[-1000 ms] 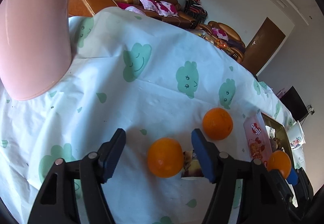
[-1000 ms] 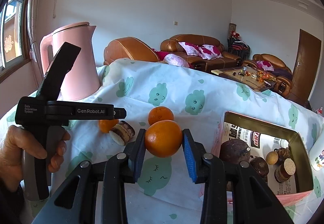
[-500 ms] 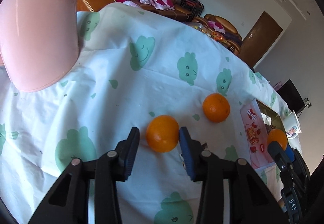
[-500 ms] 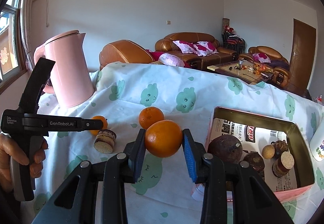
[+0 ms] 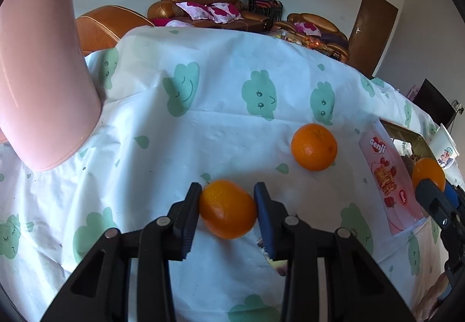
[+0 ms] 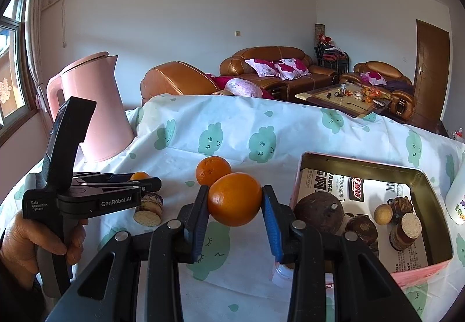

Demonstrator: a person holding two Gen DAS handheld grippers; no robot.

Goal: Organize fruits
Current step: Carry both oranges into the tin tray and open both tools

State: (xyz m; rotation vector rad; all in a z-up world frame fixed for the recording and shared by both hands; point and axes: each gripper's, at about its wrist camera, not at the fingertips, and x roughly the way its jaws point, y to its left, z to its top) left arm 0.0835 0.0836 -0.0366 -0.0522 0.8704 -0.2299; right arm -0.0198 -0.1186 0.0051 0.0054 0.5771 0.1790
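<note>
My left gripper is shut on an orange, held just above the tablecloth. It also shows in the right wrist view, at the left. My right gripper is shut on another orange, lifted above the table left of the pink tin box. That orange shows at the right edge of the left wrist view. A third orange lies loose on the cloth; it also shows in the right wrist view.
A pink kettle stands at the back left. The tin box holds several brown fruits and corked jars. A small corked jar lies on the cloth beneath the left gripper. A white cup stands right of the box.
My left gripper closed on the orange it was straddling and lifted it slightly. My right gripper kept its orange and shifted a little.
</note>
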